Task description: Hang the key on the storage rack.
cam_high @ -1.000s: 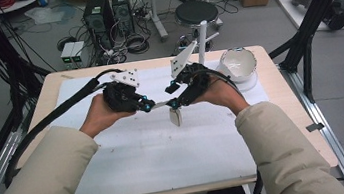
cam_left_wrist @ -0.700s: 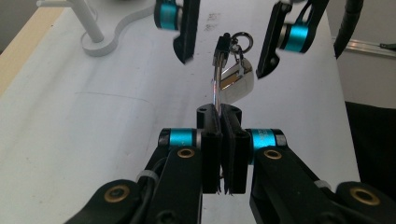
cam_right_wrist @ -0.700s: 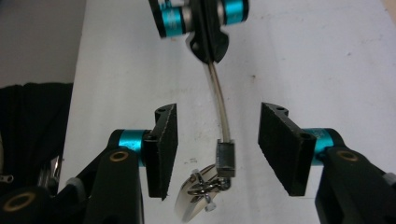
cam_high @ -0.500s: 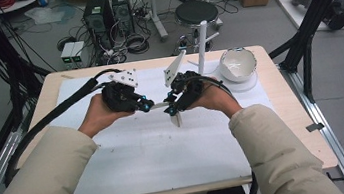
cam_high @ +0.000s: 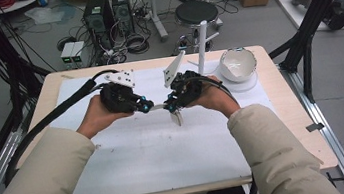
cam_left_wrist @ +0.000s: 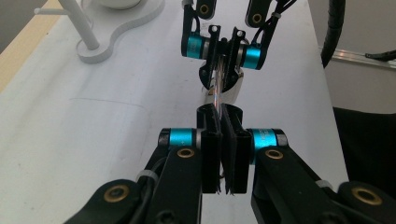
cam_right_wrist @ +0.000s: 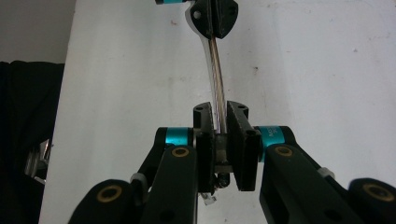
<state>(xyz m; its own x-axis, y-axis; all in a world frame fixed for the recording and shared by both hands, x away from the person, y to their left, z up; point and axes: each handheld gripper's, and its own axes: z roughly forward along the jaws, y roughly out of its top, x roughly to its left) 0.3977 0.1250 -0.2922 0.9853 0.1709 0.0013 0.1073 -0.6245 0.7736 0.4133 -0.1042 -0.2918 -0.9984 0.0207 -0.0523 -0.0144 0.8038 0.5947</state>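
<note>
A thin clear strip [cam_right_wrist: 215, 70] spans the short gap between both grippers, bowing slightly. In the high view, above the middle of the white mat [cam_high: 142, 156], my left gripper [cam_high: 153, 106] and right gripper [cam_high: 168, 105] meet tip to tip. Each is shut on one end of the strip [cam_high: 161, 105]. A white end piece [cam_high: 177, 118] hangs below the right gripper. In the left gripper view my jaws [cam_left_wrist: 222, 112] pinch the strip [cam_left_wrist: 217, 95], with the right gripper [cam_left_wrist: 223, 79] just beyond. In the right gripper view my jaws [cam_right_wrist: 220, 112] clamp it, and the left gripper [cam_right_wrist: 215, 21] holds the far end.
A white bowl [cam_high: 237, 63] rests on a white base at the table's back right, next to a white post with pegs [cam_high: 201, 42]. The wooden table edge [cam_high: 293, 111] borders the mat. A stool and computer cases stand on the floor beyond.
The right gripper has moved left and a little toward me, closing the gap to the left gripper. The left gripper has barely moved.
</note>
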